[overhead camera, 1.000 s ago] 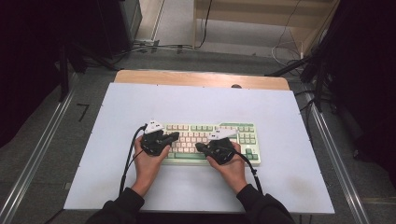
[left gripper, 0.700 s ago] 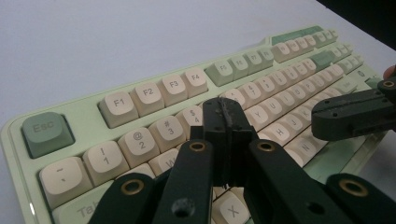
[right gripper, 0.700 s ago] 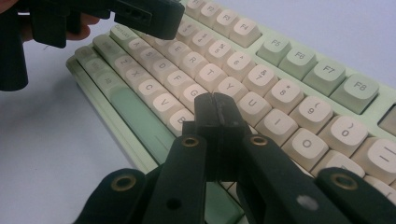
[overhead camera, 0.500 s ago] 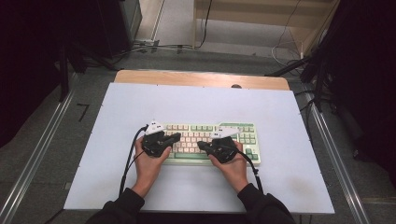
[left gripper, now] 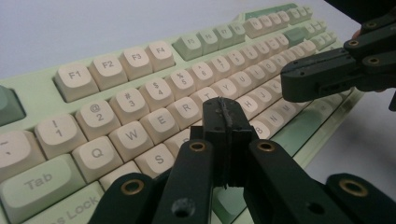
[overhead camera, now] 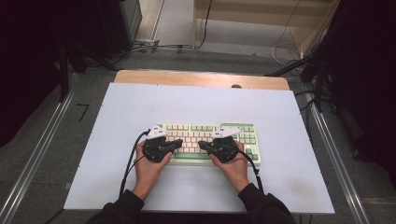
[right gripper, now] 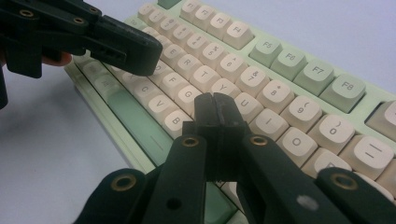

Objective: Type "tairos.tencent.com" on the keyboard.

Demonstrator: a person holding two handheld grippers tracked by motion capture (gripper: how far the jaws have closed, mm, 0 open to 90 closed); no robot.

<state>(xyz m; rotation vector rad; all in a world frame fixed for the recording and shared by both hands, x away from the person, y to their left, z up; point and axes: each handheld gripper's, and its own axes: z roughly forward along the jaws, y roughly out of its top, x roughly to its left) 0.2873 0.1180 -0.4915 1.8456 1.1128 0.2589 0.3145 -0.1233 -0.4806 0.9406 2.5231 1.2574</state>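
Note:
A pale green keyboard (overhead camera: pixel 233 128) with cream and green keys lies on the white table, near its front middle. My left gripper (overhead camera: pixel 179 144) hovers over the keyboard's left half with jaws pressed together and nothing between them; in the left gripper view its tip (left gripper: pixel 225 112) sits above the letter keys (left gripper: pixel 161 119) near E, R and D. My right gripper (overhead camera: pixel 201 145) is over the keyboard's middle, also shut and empty; its tip (right gripper: pixel 215 108) hangs above the G, H and B keys. The two tips point at each other, a short gap apart.
The white table top (overhead camera: pixel 140 102) has bare surface all around the keyboard. A wooden strip (overhead camera: pixel 201 78) runs along its far edge. Metal rails (overhead camera: pixel 331 154) flank both sides. Cables (overhead camera: pixel 135 158) trail from each gripper toward the person's sleeves.
Both hands have shifted slightly toward the near edge of the keyboard. The jaws of both stay shut.

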